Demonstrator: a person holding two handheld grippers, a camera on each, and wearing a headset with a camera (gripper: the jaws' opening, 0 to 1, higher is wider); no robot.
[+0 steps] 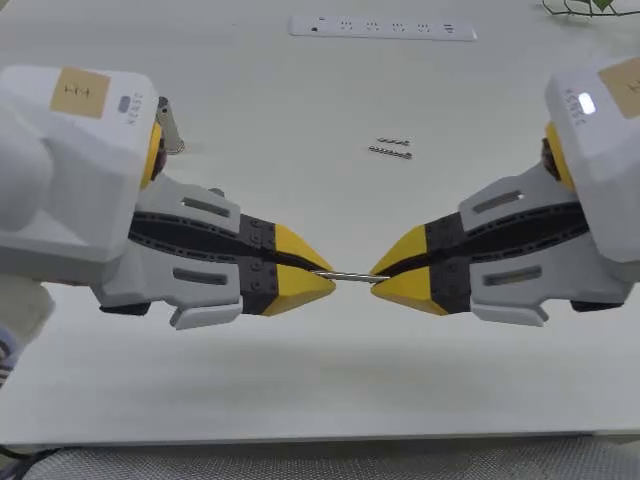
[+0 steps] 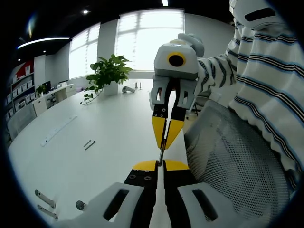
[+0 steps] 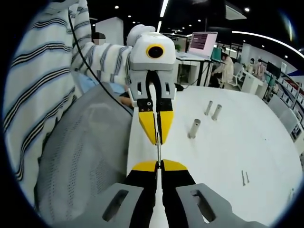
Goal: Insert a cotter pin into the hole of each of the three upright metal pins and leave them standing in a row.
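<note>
A thin silver cotter pin [image 1: 350, 275] bridges the gap between my tips. My left gripper [image 1: 324, 281] pinches one end and my right gripper [image 1: 379, 278] the other, both jaws nearly closed on it. Two spare cotter pins [image 1: 392, 148] lie beyond my tips, and three upright grey metal pins [image 3: 194, 128] stand beyond my left gripper.

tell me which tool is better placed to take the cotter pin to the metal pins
Left, probably. Both tools are shut on the cotter pin, but the metal pins stand close beside the left tool, beyond it from the right tool.
</note>
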